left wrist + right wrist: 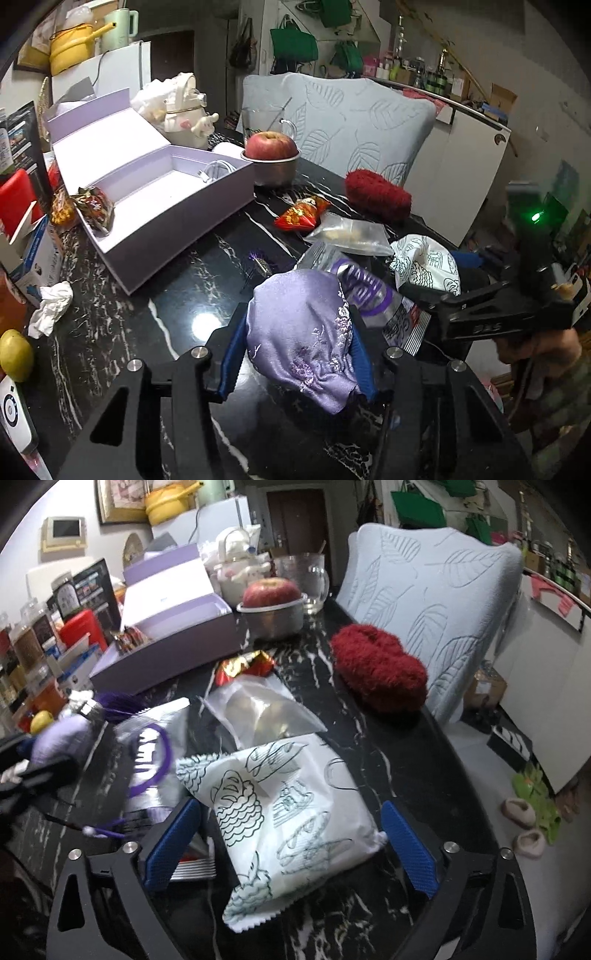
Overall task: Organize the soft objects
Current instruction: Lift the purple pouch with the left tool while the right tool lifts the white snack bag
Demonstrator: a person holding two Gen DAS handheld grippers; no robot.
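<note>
My left gripper (pixel 295 350) is shut on a purple embroidered satin pouch (pixel 303 328), held just above the black marble table (pixel 177 295). My right gripper (pixel 291 838) is open, its blue pads either side of a white snack bag with line drawings (pixel 288 812) that lies on the table. The open lilac box (pixel 155 192) stands at the left with a snack packet (pixel 94 206) in its corner. A red fuzzy object (pixel 376 194) lies near the table's far edge. A silver and purple packet (pixel 362 291), a clear zip bag (pixel 351 232) and a red candy packet (pixel 301 216) lie between.
An apple in a metal bowl (pixel 271 158), a glass mug (pixel 266 118) and a white plush kettle (pixel 184 110) stand behind the box. A crumpled tissue (pixel 50 308) and a lemon (pixel 14 354) lie at the left. A pale blue chair back (pixel 351 125) rises behind the table.
</note>
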